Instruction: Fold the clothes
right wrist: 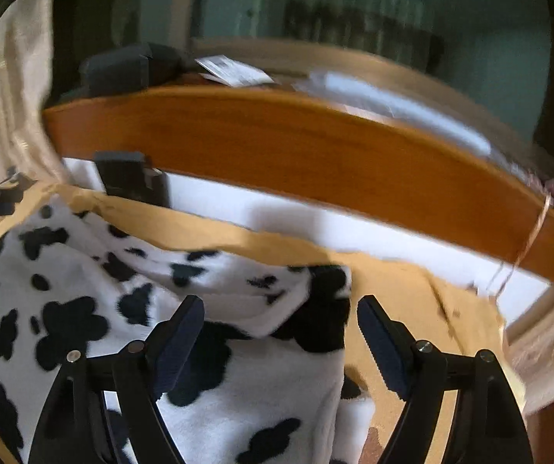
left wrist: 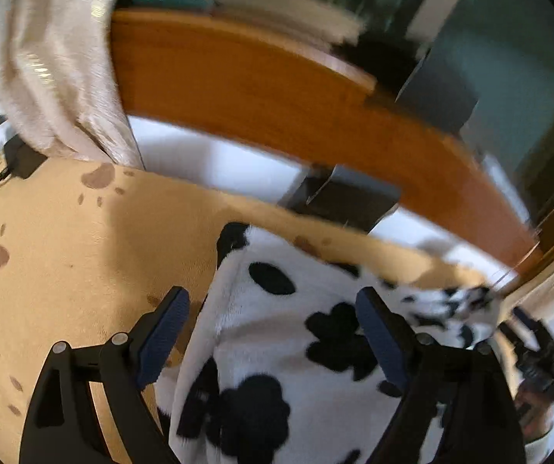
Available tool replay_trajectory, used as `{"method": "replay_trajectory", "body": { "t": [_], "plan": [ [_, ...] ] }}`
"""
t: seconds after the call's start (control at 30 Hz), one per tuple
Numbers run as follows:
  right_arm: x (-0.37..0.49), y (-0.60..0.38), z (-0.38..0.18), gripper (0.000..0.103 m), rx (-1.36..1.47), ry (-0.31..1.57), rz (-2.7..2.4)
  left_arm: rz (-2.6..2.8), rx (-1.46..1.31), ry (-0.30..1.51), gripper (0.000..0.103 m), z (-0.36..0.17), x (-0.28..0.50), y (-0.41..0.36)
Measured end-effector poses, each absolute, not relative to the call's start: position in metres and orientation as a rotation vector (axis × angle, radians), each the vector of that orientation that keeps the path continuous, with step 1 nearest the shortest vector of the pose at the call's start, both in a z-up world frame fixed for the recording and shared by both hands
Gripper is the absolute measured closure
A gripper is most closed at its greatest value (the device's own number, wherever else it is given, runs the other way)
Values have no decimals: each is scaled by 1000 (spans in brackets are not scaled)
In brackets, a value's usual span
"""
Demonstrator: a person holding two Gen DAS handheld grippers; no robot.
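A fluffy white garment with black cow spots [left wrist: 277, 332] lies on a tan blanket printed with brown paw marks [left wrist: 64, 263]. My left gripper [left wrist: 273, 321] hangs open over the garment's left edge, with the blue pads well apart and the cloth below them, not pinched. In the right wrist view the same garment [right wrist: 83, 301] spreads to the left, its black-trimmed corner [right wrist: 327, 309] lying between the fingers. My right gripper [right wrist: 281, 328] is open above that corner. At the right edge of the left wrist view the other gripper [left wrist: 536, 344] shows, blurred.
An orange wooden headboard [left wrist: 277, 89] curves across the back, white bedding [right wrist: 315, 216] below it. A cream curtain [left wrist: 52, 62] hangs at the left with black plugs and cables [left wrist: 10, 150] beneath. Dark boxes [right wrist: 130, 178] stand at the bed's far edge. Papers [right wrist: 234, 69] lie on the ledge.
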State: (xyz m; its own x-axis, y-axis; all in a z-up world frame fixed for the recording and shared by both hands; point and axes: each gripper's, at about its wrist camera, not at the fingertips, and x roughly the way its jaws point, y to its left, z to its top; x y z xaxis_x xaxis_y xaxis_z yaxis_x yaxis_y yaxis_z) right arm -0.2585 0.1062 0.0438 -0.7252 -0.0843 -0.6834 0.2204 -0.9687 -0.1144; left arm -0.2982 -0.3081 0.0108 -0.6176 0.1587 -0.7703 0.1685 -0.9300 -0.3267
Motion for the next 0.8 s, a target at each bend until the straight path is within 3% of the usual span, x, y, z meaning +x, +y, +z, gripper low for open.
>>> {"method": "replay_trajectory", "body": {
  "t": [0.1, 0.23, 0.4, 0.57, 0.8],
  "plan": [
    [-259, 120, 37, 20, 1111, 179, -2751, -2711, 1444, 466, 12, -3, -312, -304],
    [-255, 126, 32, 20, 1116, 215, -2754, -2610, 1425, 275, 13, -15, -327, -306],
    [-277, 105, 21, 19, 1223, 403, -2613, -2460, 1354, 297, 12, -23, -333, -333],
    [-311, 99, 20, 19, 1231, 462, -2729, -2413, 1290, 357, 12, -24, -319, -349],
    [-323, 131, 28, 19, 1238, 248, -2910, -2648, 1221, 636, 11, 2, -284, -354]
  ]
}}
